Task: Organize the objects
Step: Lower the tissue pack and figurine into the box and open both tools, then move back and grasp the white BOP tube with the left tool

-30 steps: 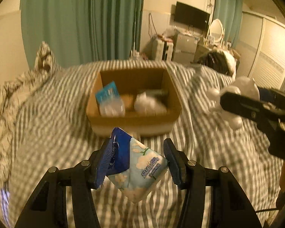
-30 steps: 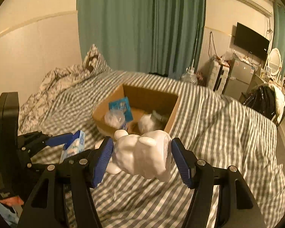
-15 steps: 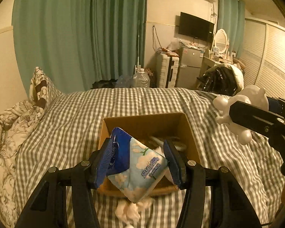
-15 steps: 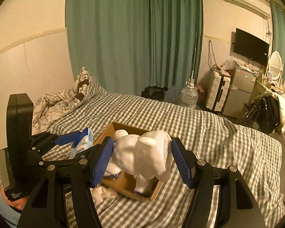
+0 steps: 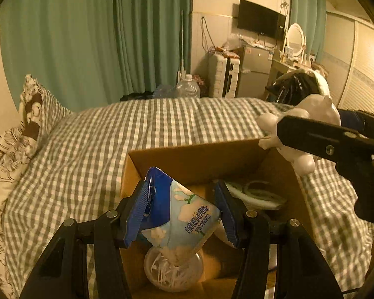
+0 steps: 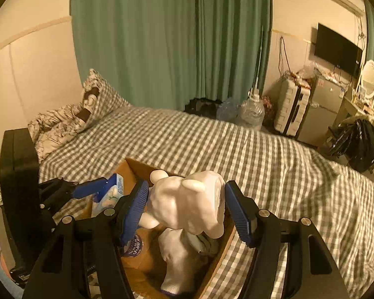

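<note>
My left gripper (image 5: 180, 209) is shut on a blue tissue pack (image 5: 177, 211) and holds it above the open cardboard box (image 5: 197, 159) on the bed. My right gripper (image 6: 187, 209) is shut on a white toy figurine (image 6: 189, 209) above the same box (image 6: 227, 246). The figurine also shows in the left wrist view (image 5: 309, 129), over the box's right wall. The left gripper with the pack shows in the right wrist view (image 6: 104, 191). Inside the box lie a clear round tub (image 5: 173, 269), a white cloth bundle (image 6: 174, 261) and other items.
The box sits on a grey checked bedspread (image 5: 162, 124). Pillows (image 5: 32, 114) lie at the left. Green curtains (image 5: 112, 37), a water jug (image 5: 188, 89), a suitcase, a small fridge and a TV stand beyond the bed.
Both grippers have moved forward until they hang over the box, each still holding its object. The box now fills the lower part of both views.
</note>
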Available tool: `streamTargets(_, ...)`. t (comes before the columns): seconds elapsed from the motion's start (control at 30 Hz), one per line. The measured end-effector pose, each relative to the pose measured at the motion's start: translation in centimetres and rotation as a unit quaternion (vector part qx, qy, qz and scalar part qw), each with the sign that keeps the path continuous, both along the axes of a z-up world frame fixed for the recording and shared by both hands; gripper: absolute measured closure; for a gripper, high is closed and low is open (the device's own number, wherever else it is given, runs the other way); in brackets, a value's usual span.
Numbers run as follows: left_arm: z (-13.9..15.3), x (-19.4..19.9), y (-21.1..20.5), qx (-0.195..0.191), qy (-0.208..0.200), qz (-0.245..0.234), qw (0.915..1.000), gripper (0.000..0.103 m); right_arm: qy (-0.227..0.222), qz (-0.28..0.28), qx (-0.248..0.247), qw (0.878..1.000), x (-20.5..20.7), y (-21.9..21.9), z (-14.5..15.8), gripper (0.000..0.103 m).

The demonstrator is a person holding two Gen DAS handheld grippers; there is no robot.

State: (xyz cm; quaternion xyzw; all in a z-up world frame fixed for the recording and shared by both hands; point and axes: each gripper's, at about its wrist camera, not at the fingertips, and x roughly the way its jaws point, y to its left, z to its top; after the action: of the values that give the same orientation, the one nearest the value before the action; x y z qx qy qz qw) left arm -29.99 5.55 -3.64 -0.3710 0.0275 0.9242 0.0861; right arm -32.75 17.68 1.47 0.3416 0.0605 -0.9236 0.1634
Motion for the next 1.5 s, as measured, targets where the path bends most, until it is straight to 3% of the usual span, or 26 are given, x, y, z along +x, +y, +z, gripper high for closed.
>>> streamTargets(0.23,-1.7,-0.2,0.6,-0.018,0.002,-0.012,0.9998,0.046,-0.021,-0.004,-0.013,1.000,-1.2,0.4,-2.4,0.039)
streamTargets(0.3,-1.4,0.3,0.9,-0.020,0.005,-0.020,0.9996,0.040,-0.018,-0.008,-0.022,1.000,-0.9,0.7,-2.1,0.039)
streamTargets(0.37,-0.9,0.7,1.2,-0.019,0.007,-0.025,0.9995,0.034,-0.009,-0.015,-0.026,1.000,-0.4,0.9,-1.4,0.038)
streamTargets(0.43,0.0,1.4,1.3,-0.027,0.018,-0.022,0.9992,0.021,0.003,-0.023,-0.031,0.999,0.4,1.3,-0.6,0.028)
streamTargets(0.5,1.0,2.2,1.5,-0.038,0.034,-0.015,0.9986,0.010,0.012,-0.026,-0.037,0.999,1.3,1.7,0.4,0.025)
streamTargets(0.83,6.6,8.1,-0.9,-0.036,0.075,0.026,0.9962,0.003,0.065,-0.043,-0.028,0.997,8.1,3.6,6.5,0.014)
streamTargets(1.0,7.2,11.8,-1.8,-0.042,0.078,0.041,0.9952,0.003,0.074,-0.035,-0.010,0.997,11.9,3.5,7.7,0.012)
streamTargets(1.17,5.4,15.5,-3.2,-0.040,0.053,0.057,0.9962,0.003,0.074,-0.019,0.000,0.997,15.9,3.5,6.9,0.011)
streamTargets(1.5,-3.6,18.8,-3.0,-0.056,-0.025,0.049,0.9969,0.003,0.019,-0.024,0.023,0.999,19.1,2.7,-1.5,0.011)
